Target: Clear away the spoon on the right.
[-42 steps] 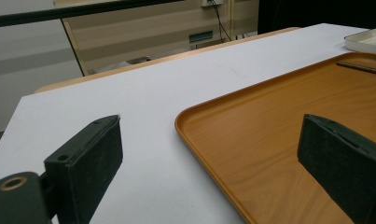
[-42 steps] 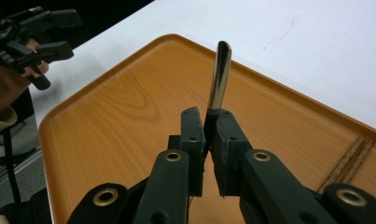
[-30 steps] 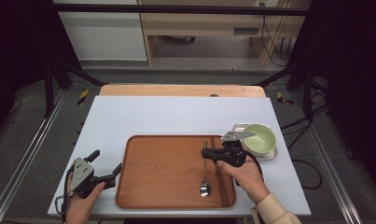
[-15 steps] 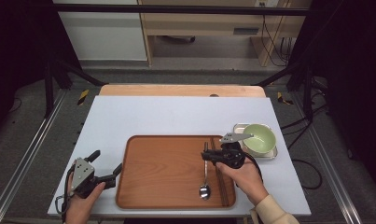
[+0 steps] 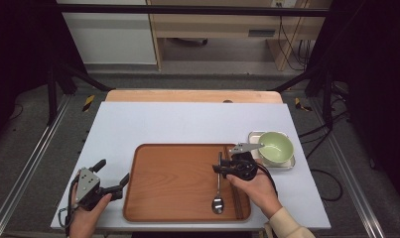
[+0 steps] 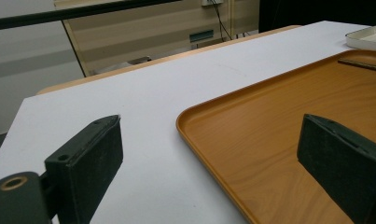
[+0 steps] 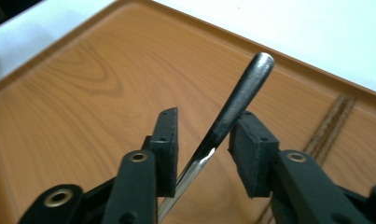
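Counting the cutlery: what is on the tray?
On the tray lie a spoon and dark chopsticks. The right gripper and hand cover part of the spoon's handle and of the chopsticks.

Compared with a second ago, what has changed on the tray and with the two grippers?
The right gripper has just been opening its fingers: the spoon lies on the tray with its handle loose between them, let go, beside the chopsticks. The right hand barely shifted. The left gripper, open at the tray's left edge, and the green bowl stayed put.
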Demonstrator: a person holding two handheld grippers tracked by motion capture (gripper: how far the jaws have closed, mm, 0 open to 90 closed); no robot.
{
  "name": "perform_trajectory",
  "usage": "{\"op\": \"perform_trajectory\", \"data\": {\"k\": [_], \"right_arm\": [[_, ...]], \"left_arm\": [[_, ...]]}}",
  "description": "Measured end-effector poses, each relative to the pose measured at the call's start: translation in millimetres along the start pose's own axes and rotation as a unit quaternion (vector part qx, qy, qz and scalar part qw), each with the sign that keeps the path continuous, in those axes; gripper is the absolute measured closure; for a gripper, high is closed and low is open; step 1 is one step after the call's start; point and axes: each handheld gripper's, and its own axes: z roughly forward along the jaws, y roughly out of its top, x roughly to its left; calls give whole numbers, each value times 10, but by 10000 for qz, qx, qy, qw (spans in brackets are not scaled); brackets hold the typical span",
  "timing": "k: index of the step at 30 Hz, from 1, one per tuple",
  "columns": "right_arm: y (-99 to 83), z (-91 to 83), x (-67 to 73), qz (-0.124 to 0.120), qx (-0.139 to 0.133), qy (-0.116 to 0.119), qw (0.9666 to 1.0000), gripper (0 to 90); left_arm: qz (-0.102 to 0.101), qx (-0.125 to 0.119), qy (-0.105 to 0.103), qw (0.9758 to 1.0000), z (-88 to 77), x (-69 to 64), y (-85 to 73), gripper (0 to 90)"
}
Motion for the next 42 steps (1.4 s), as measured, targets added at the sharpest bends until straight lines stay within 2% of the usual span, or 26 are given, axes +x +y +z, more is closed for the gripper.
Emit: {"op": "perform_trajectory", "data": {"k": [7,13,16,21,24,29,35,38,42], "right_arm": [[9,34,-4,6,10,-228,9997,468],[44,61,15,-84,2,-456,9989,314],[70,53,35,-185,-61,-483,9986,266],[96,82,65,-456,-177,-515,9975,213],[99,117,72,-533,-287,-574,9965,175],[102,105,53,-399,-451,-632,9962,156],[90,63,40,-386,-574,-703,9951,121],[114,25,27,-437,-574,-692,9950,90],[166,-79,31,-511,-651,-748,9938,91]], "left_arm": [[6,6,-8,10000,6,-2,-2,66],[2,-14,3,10000,-1,0,4,66],[1,-14,6,10000,0,1,2,66],[-3,-19,13,10000,-7,-3,2,66],[-8,-20,27,10000,-9,2,1,66],[-13,-7,15,10000,3,4,-10,66],[-72,-34,33,10000,-13,27,-18,64],[-76,-32,42,10000,-13,34,-22,63],[-84,-59,74,9999,-19,29,-26,62]]}}
